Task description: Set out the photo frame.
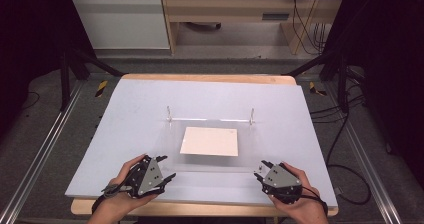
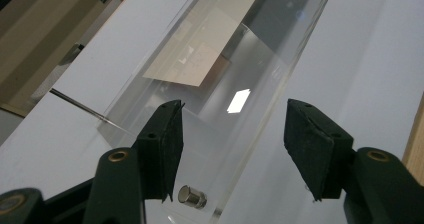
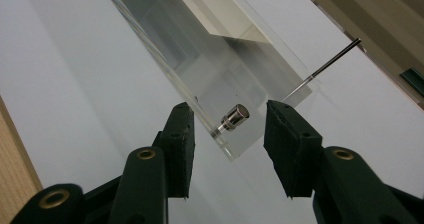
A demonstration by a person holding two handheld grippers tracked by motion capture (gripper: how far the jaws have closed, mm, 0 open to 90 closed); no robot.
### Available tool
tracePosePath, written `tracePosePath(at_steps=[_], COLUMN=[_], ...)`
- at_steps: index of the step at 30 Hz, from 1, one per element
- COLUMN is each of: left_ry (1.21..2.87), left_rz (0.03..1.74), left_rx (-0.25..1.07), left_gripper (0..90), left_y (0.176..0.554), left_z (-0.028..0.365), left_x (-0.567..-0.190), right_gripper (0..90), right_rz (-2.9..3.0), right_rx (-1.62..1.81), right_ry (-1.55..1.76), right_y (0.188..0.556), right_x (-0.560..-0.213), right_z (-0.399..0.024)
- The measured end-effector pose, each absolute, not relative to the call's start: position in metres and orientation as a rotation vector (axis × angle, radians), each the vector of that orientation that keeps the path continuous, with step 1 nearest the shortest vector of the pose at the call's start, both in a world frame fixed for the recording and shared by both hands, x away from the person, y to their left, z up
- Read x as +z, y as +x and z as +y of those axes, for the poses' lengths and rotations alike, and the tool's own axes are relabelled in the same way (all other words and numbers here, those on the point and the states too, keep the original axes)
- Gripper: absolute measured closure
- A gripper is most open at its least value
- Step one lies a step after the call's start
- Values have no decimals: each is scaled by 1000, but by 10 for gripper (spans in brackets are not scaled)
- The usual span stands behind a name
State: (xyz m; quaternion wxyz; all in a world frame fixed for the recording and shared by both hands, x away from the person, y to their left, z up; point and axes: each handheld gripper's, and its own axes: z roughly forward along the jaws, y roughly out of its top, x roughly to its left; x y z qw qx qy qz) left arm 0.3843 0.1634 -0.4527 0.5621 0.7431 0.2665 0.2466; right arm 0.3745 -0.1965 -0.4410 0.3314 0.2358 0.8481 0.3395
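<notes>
A clear acrylic frame (image 1: 210, 149) holding a cream sheet (image 1: 210, 141) lay mid-frame on the grey surface (image 1: 125, 114). The left gripper (image 1: 162, 169) and right gripper (image 1: 260, 170) were held released at its lower corners. The steel knobs (image 3: 235, 118) would best be straddled squarely, then clenched evenly together.

Clear acrylic frame (image 1: 210, 160) (2 thin pins at back) lies flat, cream sheet (image 1: 210, 141) inside.
</notes>
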Motion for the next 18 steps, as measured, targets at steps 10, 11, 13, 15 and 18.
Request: tracePosePath(at_steps=[10,11,13,15,18], left_ry=[1791,1794,1802,1807,2325], left_rz=[598,593,586,575,302], left_rx=[651,665,683,702,929], left_gripper=[457,466,475,491,505], left_y=[392,393,395,396,402], left_z=[157,157,155,153,181], left_x=[-462,-462,-463,-465,-441], right_gripper=[571,572,573,574,574], right_rz=[2201,2201,2201,2202,2203], right_rx=[905,905,909,908,909], right_ry=[623,620,622,622,622], right_y=[375,376,376,376,376], right_x=[-436,-436,-436,-435,-434], right_z=[-198,-198,-198,-198,-198])
